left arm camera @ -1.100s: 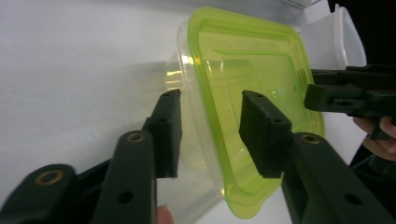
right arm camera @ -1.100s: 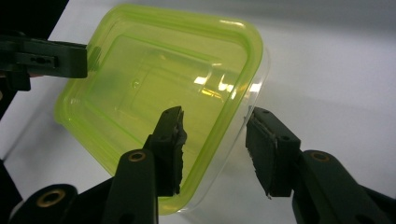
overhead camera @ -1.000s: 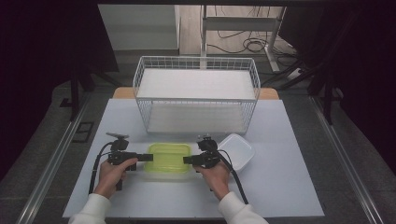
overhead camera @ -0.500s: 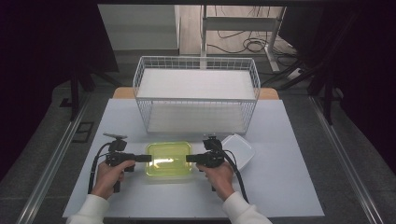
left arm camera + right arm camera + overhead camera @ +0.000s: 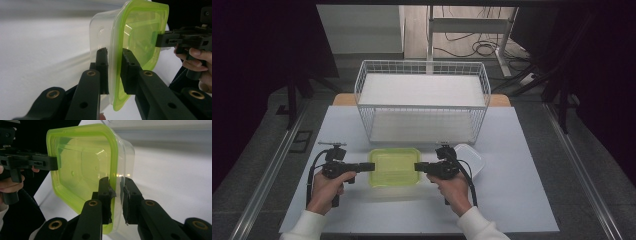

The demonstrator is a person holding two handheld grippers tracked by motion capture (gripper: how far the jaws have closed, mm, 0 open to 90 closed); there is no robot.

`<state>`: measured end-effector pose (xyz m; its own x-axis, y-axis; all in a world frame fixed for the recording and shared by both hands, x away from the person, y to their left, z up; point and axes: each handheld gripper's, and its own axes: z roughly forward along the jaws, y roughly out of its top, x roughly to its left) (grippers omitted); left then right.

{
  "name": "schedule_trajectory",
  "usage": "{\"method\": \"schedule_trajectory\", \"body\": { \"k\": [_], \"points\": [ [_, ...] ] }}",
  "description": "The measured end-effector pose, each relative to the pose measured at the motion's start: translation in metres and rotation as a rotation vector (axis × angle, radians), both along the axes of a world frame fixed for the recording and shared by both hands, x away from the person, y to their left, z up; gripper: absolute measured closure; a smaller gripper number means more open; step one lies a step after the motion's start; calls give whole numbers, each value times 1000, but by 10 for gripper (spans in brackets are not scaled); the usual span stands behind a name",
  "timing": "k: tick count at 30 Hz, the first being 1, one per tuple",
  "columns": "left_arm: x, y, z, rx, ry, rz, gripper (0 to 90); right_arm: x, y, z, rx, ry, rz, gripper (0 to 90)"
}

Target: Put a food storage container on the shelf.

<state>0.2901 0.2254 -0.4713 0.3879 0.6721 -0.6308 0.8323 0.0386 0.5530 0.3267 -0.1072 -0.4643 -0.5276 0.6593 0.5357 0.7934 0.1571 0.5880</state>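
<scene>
The left gripper (image 5: 371,167) and right gripper (image 5: 417,167) have just closed, each pinching one end rim of the green-lidded box (image 5: 394,166), which sits near the table's (image 5: 522,200) front edge, before the wire basket (image 5: 422,107)

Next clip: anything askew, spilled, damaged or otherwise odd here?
Nothing stands out. The green-lidded box is held level between the left gripper and right gripper, each shut on an end rim, lid on. A clear tub sits beside it on the table, and the wire basket stands square behind. No spill or damage visible.
</scene>
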Motion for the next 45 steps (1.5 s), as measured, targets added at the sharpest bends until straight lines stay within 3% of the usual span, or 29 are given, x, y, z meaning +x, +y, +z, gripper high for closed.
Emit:
{"method": "schedule_trajectory", "body": {
  "k": [12,17,32,45],
  "points": [
    [-12,-14,32,35,-108,3,784,-5,-15,22,39,-94,29,782],
    [-12,-19,41,41,-130,1,784,-7,-20,32,38,-118,32,782],
    [-6,-37,70,34,-201,-16,785,-4,-40,64,43,-201,29,785],
    [9,-51,107,36,-257,-32,785,3,-55,98,37,-278,22,784]
  ]
}}
